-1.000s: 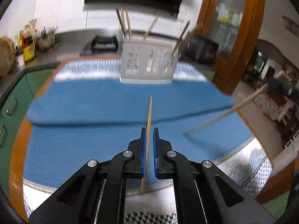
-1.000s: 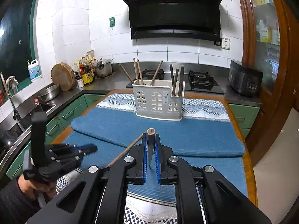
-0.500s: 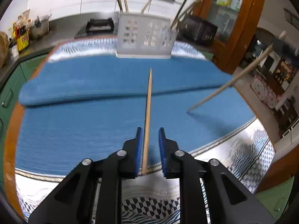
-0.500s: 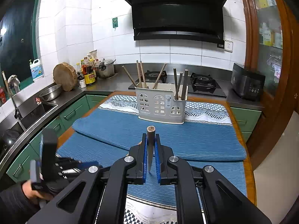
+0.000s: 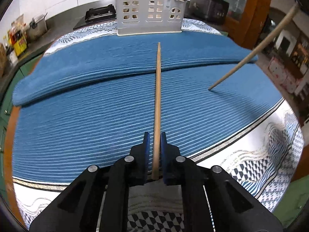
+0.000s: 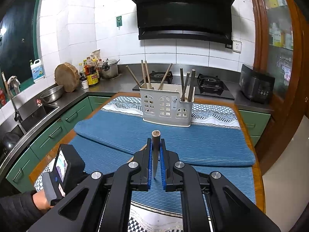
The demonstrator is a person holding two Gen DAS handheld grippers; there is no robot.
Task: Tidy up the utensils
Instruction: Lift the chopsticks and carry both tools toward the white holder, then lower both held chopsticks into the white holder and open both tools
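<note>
While the pale chopstick (image 5: 157, 96) lay along the blue mat (image 5: 77, 116), its long axis ran straight toward twelve o'clock from the left hand-held gripper (image 5: 154, 141), tip aimed at the white holder (image 5: 150, 13) at the far end of the table (image 6: 258, 174). The jaws were drawn in about its near end and, as far as I could judge, closed on it, though a thin dark sliver showed beside the left pad.

The second chopstick (image 5: 251, 52) slanted in from two o'clock, its tip resting on the mat. The right hand-held gripper (image 6: 155, 145) had it clamped near the butt.

From either gripper the holder stood dead ahead at twelve, several sticks already leaning in its compartments. Which hand was nearer to it I could not say for sure.

The left wrist view gave the whole length of both sticks. The right wrist view foreshortened its own stick to a stub, but it showed the holder's open top, and at eight o'clock the person's hand (image 6: 41, 201) gripping the left tool's handle.
</note>
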